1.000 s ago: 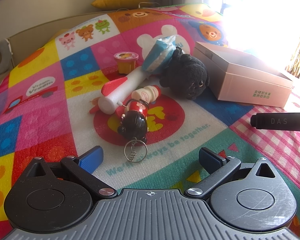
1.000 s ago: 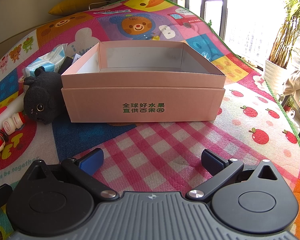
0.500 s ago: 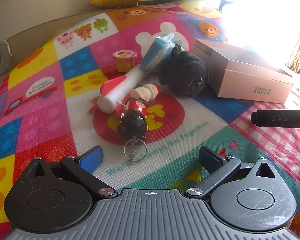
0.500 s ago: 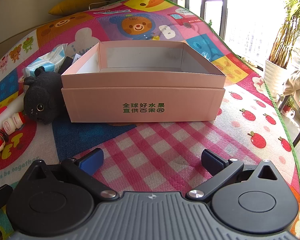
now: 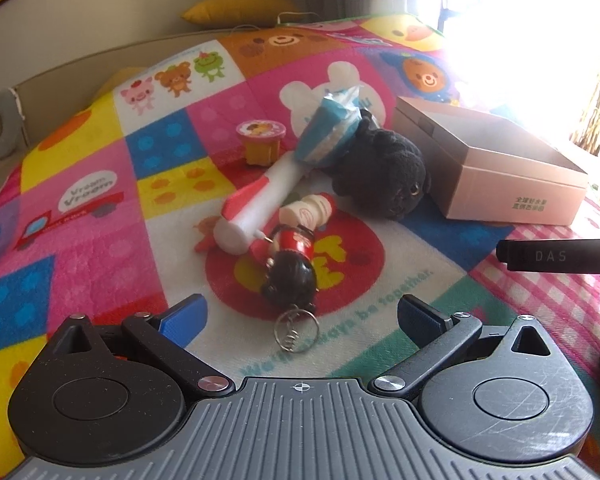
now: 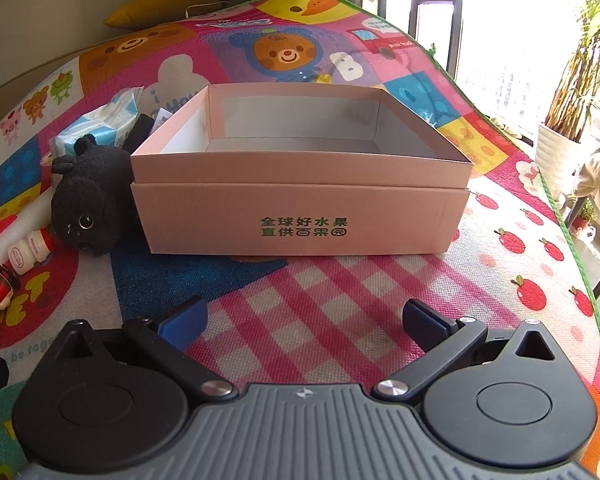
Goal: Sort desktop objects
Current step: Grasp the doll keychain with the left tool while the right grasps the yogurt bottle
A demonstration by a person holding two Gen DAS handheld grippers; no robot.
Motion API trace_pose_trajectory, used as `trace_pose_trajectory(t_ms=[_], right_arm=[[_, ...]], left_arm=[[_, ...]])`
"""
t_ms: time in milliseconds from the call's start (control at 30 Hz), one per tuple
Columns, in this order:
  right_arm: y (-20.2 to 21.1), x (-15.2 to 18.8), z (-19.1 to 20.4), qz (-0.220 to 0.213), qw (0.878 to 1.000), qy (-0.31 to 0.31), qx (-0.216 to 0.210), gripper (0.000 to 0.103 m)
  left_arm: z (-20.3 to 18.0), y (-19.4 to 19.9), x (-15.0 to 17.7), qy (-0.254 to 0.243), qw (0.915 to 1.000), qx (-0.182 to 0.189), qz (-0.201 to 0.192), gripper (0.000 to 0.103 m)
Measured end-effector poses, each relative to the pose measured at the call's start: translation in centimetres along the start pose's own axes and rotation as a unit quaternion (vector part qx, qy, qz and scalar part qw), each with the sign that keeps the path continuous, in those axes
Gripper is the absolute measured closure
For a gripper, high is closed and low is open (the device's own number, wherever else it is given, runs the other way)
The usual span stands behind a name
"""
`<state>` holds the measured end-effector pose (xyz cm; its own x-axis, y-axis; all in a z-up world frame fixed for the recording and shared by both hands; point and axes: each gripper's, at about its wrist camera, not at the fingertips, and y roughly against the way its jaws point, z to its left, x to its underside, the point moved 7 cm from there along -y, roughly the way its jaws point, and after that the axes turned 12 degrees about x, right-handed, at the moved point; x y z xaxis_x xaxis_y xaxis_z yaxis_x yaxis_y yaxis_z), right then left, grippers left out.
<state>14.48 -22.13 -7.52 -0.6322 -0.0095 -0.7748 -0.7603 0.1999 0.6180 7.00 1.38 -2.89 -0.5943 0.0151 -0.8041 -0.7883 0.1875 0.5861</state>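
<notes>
Now, left gripper (image 5: pixel 302 314): fingers spread wide, pinching nothing, low over the play mat (image 5: pixel 80 208), aimed at the doll keychain.
Right gripper (image 6: pixel 305 318): fingers spread wide, empty, facing the pink box's printed front.
Doll keychain (image 5: pixel 290 270): lying on the red circle, its metal ring (image 5: pixel 296 330) between the left fingertips.
Small milk bottle (image 5: pixel 308 212): on its side, touching the doll.
White tube (image 5: pixel 260 204): lying beside the bottle.
Black plush toy (image 5: pixel 384 176): just left of the box.
Tissue pack (image 5: pixel 332 128): resting against the plush.
Jelly cup (image 5: pixel 262 146): upright, behind the tube.
Pink box (image 6: pixel 300 216): open, nothing seen inside.
</notes>
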Motion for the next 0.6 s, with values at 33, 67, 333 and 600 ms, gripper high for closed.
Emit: trace_pose_trajectory(t_ms=[33,67,333,600], right_arm=[[-0.2,-0.2,0.2,0.000,1.000,0.005,-0.009,0.000],[-0.5,-0.5,0.4,-0.002,1.000,0.014,-0.024,0.000],[-1.2,-1.5,1.1,0.029,0.998,0.042,-0.044,0.000],[-1.1,-1.7,1.3,0.044,0.996,0.057,-0.051,0.000]], left_arm=[[0.3,-0.1,-0.3,-0.010,0.9999,-0.008,0.002,0.000],[0.7,-0.1,-0.5,-0.023,0.9996,-0.015,0.006,0.000],[4.4,0.0,-1.7,-0.080,0.9944,-0.069,0.007,0.000],[10.6,1.3,-2.2,-0.026,0.9895,-0.141,-0.013,0.000]])
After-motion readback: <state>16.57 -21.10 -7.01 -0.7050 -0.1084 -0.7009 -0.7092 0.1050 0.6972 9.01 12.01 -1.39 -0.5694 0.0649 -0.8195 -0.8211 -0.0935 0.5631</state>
